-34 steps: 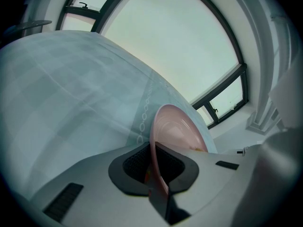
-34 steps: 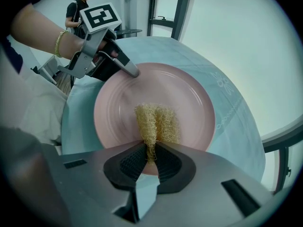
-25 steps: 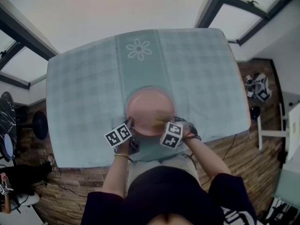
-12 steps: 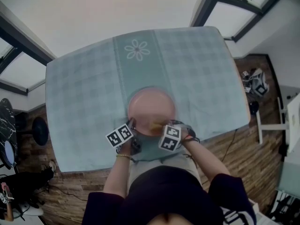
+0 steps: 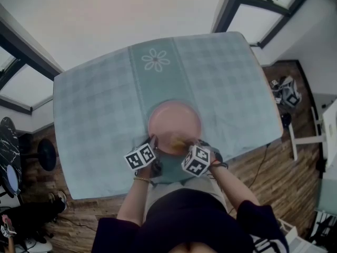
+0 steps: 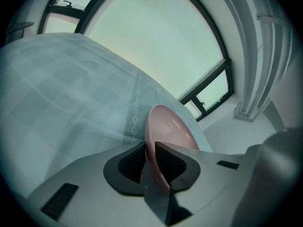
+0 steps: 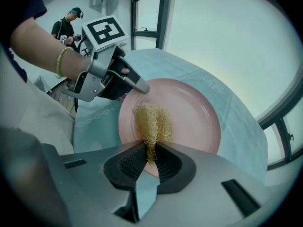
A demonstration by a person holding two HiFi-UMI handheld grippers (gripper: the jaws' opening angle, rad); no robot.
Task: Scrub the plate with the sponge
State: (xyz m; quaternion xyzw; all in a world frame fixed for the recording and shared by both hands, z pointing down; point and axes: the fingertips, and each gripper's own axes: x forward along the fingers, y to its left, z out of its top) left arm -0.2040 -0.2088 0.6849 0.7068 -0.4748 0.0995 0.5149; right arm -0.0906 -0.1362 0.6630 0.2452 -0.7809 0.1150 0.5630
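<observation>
Jaws of the left gripper [image 6: 150, 160] bracket the near rim of the pink plate [image 6: 171, 126] at the lower centre of its view, one pad against each face of the rim, and they have just been opening a little. Jaws of the right gripper [image 7: 150, 157] pinch the lower end of the golden, fibrous sponge [image 7: 151, 122], whose loose tuft lies on the plate's near left portion. In the head view, both grippers meet at the plate's lower edge on the checked tablecloth [image 5: 95, 109].
</observation>
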